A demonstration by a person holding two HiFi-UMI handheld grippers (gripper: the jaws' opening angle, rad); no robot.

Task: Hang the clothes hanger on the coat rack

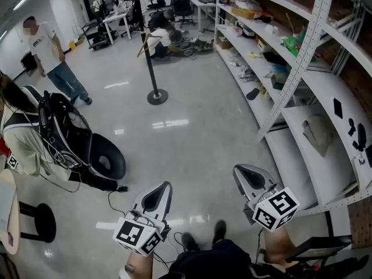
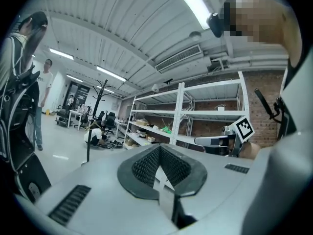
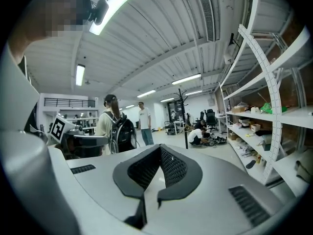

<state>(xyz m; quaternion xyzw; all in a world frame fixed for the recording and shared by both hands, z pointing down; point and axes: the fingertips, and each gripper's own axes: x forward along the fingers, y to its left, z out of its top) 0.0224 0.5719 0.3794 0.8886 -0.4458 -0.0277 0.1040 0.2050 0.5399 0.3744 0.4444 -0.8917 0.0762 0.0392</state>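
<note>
A black coat rack (image 1: pixel 152 63) on a round base (image 1: pixel 157 96) stands out on the grey floor, well ahead of me. A tan wooden hanger (image 1: pixel 144 44) hangs tilted against its pole. The left gripper view shows the coat rack (image 2: pixel 89 141) far off at the left; in the right gripper view the coat rack (image 3: pixel 185 126) is near the middle. My left gripper (image 1: pixel 164 185) and right gripper (image 1: pixel 239 168) are held low and close to my body, far from the rack. Both are shut, with nothing between the jaws.
White metal shelving (image 1: pixel 302 68) loaded with odds and ends runs along the right. A person with a black backpack (image 1: pixel 58 132) stands close at the left, another person (image 1: pixel 55 57) stands further back, and a third person (image 1: pixel 160 39) crouches just behind the rack. Office chairs (image 1: pixel 181 4) stand at the back.
</note>
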